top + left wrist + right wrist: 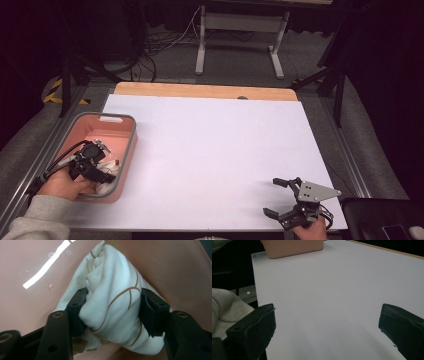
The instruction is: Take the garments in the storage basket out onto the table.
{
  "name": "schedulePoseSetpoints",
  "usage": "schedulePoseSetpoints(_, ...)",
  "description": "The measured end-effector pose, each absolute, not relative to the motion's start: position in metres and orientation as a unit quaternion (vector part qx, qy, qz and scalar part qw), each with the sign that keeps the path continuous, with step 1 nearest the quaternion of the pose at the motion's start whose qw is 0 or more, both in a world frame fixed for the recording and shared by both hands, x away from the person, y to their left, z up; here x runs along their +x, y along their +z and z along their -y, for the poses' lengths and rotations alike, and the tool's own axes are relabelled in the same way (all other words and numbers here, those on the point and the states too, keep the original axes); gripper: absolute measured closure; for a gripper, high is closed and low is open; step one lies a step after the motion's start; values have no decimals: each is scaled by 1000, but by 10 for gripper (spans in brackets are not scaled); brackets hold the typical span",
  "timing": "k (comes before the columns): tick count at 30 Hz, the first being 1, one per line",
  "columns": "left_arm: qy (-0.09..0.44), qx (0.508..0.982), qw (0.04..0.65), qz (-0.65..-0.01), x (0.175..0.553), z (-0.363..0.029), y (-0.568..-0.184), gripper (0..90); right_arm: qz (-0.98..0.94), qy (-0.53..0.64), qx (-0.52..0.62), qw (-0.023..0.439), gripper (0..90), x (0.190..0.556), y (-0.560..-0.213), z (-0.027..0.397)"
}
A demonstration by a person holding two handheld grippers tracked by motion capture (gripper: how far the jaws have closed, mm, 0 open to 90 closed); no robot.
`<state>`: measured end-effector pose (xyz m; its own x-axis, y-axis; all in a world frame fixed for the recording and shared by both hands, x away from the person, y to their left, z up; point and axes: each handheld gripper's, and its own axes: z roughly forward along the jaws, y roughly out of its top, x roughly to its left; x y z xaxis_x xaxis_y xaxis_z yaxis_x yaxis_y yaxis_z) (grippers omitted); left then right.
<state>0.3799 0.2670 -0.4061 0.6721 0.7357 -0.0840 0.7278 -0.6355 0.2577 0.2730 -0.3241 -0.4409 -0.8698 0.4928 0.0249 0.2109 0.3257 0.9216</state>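
Left gripper [113, 311] clamped across a bunched white cloth [112, 302] with thin brown lines, down inside the pink bin [127, 150] at the table's left edge. Likely to catch only the outer folds, so a lift may shed the loose tail or drag against the bin wall. Right gripper [282, 197] spread wide and empty over the white table [210, 145], well apart.

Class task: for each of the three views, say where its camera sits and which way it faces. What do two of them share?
High view: above the near edge, facing forward-down on the white table; forearms, both tongs.
Left gripper view: on the left tongs, facing into the pink bin, pressing the white cloth.
Right gripper view: on the open right tongs, facing across the table.
Shared: the bin.
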Motion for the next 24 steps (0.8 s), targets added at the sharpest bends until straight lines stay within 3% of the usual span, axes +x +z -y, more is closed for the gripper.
schedulePoseSetpoints(7, 46, 906, 135, -398, 374, -263, -398, 525, -803, 538, 219, 132, 14, 273, -441, 324)
schedulePoseSetpoints(24, 125, 888, 190, -400, 358, -271, -371, 538, -803, 539, 219, 132, 14, 273, -441, 324)
